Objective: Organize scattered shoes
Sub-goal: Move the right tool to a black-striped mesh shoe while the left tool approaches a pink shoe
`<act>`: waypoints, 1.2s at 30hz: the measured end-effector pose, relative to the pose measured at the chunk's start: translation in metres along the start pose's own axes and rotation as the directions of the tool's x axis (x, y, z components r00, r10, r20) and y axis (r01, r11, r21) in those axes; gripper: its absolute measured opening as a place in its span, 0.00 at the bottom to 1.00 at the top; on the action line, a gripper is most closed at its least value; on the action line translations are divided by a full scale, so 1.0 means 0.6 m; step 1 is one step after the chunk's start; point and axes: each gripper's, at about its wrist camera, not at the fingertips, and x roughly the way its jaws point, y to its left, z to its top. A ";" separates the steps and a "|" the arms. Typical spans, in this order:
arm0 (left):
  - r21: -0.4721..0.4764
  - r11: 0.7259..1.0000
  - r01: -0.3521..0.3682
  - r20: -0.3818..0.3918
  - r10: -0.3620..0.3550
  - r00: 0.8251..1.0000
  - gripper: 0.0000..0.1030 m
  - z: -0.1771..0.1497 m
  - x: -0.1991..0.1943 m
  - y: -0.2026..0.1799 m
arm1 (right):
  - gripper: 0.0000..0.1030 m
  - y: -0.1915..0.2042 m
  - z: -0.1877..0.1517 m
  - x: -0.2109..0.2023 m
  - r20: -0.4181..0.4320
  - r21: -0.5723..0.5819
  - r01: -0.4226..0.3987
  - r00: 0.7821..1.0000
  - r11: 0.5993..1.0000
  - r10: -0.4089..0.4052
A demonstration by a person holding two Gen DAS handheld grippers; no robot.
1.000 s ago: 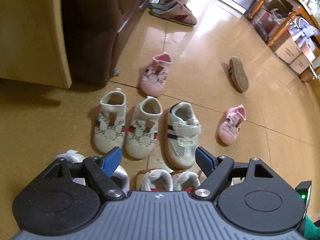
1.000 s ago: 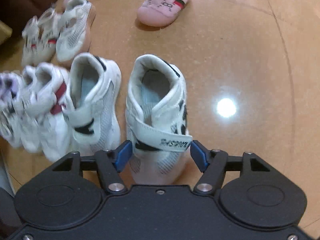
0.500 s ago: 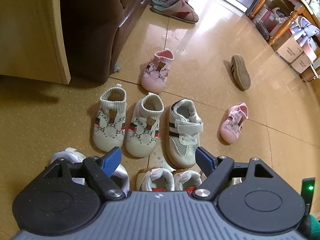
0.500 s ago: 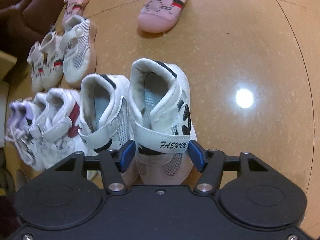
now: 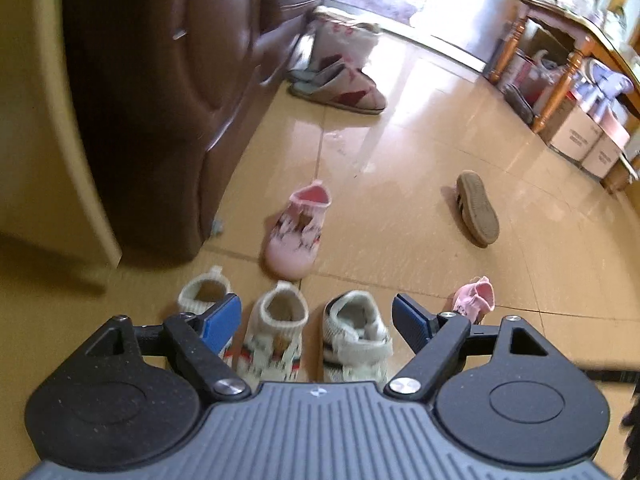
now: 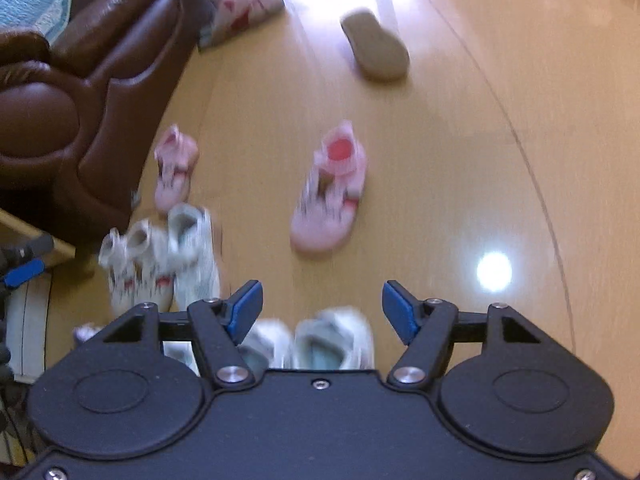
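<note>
My left gripper (image 5: 318, 322) hangs open and empty over a row of a cream knit pair (image 5: 276, 320) and a white strap sneaker (image 5: 352, 328). Beyond them lie a pink shoe (image 5: 298, 228), a smaller-looking pink shoe (image 5: 474, 300) and a brown shoe (image 5: 478, 208) turned sole up. My right gripper (image 6: 322, 312) is above the white sneaker pair (image 6: 332, 340), its jaws opening with nothing between the pads. Ahead of it lie a pink shoe (image 6: 330, 192), a second pink shoe (image 6: 174, 168), the cream pair (image 6: 136, 256) and the brown shoe (image 6: 376, 44).
A brown leather sofa (image 5: 160, 100) and a wooden panel (image 5: 36, 120) stand at the left. Grey slippers (image 5: 340, 88) lie at the sofa's far end. A wooden table (image 5: 560, 60) with boxes (image 5: 576, 136) under it stands at the far right. The floor is glossy tile.
My right gripper has let go of the white sneaker beside its mate, opened wider and risen above the pair. The left gripper has moved forward over the cream shoes, still open.
</note>
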 end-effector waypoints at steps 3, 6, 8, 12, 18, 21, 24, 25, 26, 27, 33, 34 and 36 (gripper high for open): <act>0.020 1.000 0.001 0.017 -0.001 1.000 0.80 0.017 0.029 -0.004 | 0.66 -0.005 0.060 0.005 0.027 -0.040 0.020 0.999 0.999 -0.018; 0.030 1.000 -0.001 0.028 0.000 1.000 0.80 0.033 0.065 -0.006 | 0.66 -0.014 0.140 0.028 0.050 -0.114 0.045 0.998 0.992 -0.039; 0.031 1.000 -0.002 0.019 0.001 1.000 0.80 0.044 0.094 -0.004 | 0.66 -0.028 0.181 0.050 0.054 -0.140 0.054 0.997 0.989 -0.046; 0.021 1.000 0.003 0.012 -0.003 1.000 0.80 0.058 0.151 -0.001 | 0.66 -0.061 0.244 0.099 0.050 -0.111 0.067 0.997 0.992 -0.061; -0.017 1.000 0.002 0.021 -0.001 1.000 0.80 0.062 0.215 0.000 | 0.66 -0.109 0.319 0.195 0.041 -0.088 0.093 0.995 0.992 -0.090; -0.019 1.000 0.006 0.013 -0.005 1.000 0.80 0.057 0.234 0.001 | 0.66 -0.130 0.341 0.225 0.054 -0.054 0.086 0.995 0.995 -0.083; -0.023 1.000 0.001 -0.015 -0.001 1.000 0.80 0.048 0.253 0.006 | 0.66 -0.152 0.351 0.266 0.065 -0.038 0.060 0.996 0.997 -0.058; -0.025 1.000 -0.001 -0.024 0.001 1.000 0.80 0.045 0.260 0.008 | 0.66 -0.155 0.351 0.276 0.063 -0.037 0.053 0.997 0.998 -0.051; -0.025 1.000 -0.002 -0.026 0.001 1.000 0.80 0.045 0.262 0.009 | 0.66 -0.157 0.351 0.287 0.062 -0.034 0.043 0.997 0.998 -0.041; -0.025 1.000 -0.002 -0.029 0.002 1.000 0.80 0.043 0.265 0.010 | 0.66 -0.160 0.352 0.300 0.063 -0.030 0.031 0.998 0.999 -0.029; -0.021 1.000 -0.006 -0.037 0.005 0.999 0.80 0.037 0.272 0.013 | 0.72 -0.169 0.355 0.351 0.083 -0.044 0.007 0.997 0.999 -0.003; -0.025 1.000 -0.005 -0.041 0.004 0.999 0.80 0.036 0.274 0.013 | 0.72 -0.170 0.356 0.354 0.093 -0.056 -0.002 0.996 0.998 0.007; -0.031 0.999 -0.006 -0.043 0.004 0.999 0.80 0.037 0.277 0.012 | 0.55 -0.170 0.360 0.362 0.090 -0.073 -0.019 0.996 0.997 0.025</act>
